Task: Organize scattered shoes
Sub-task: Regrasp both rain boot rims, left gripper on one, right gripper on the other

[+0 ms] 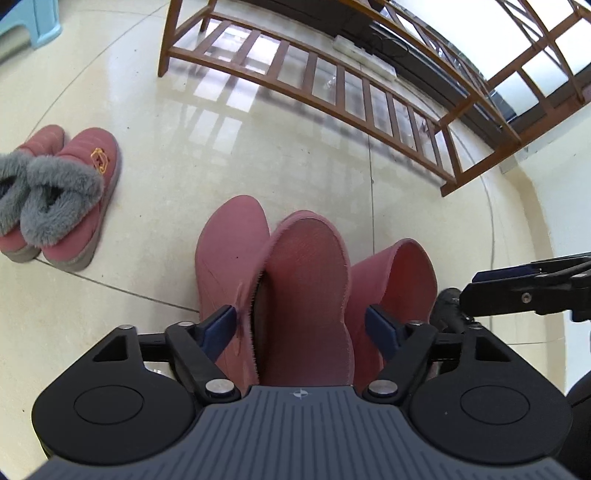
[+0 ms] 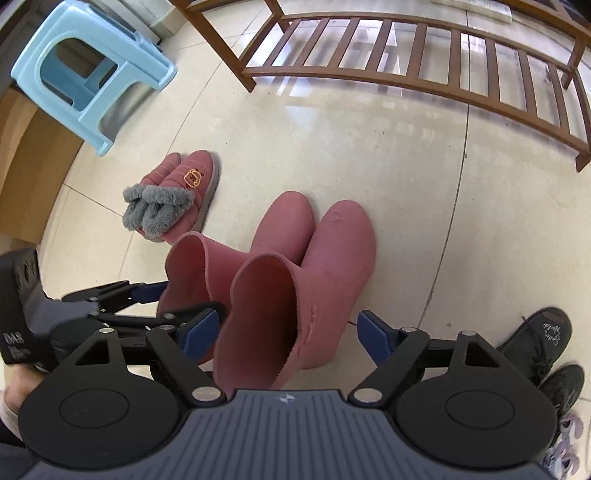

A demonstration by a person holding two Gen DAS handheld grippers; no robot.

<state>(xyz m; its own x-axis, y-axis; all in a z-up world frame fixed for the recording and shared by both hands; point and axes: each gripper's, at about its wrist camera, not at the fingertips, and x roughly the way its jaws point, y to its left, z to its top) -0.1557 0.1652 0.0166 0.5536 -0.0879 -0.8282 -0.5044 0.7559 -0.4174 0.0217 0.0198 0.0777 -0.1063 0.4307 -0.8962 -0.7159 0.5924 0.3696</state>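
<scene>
Right wrist: slippers [image 2: 177, 192] beside boots [image 2: 295, 273].

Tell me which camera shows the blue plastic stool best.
The right wrist view: the stool appears whole at the upper left, seat and legs visible, standing on the floor near the wooden rack. The left wrist view catches only a cropped corner of it at the top left edge.

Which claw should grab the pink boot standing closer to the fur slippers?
Left. The left claw, open, straddles the slipper-side boot at its shaft. The right claw, also open, straddles the other boot, farther from the fur slippers.
</scene>
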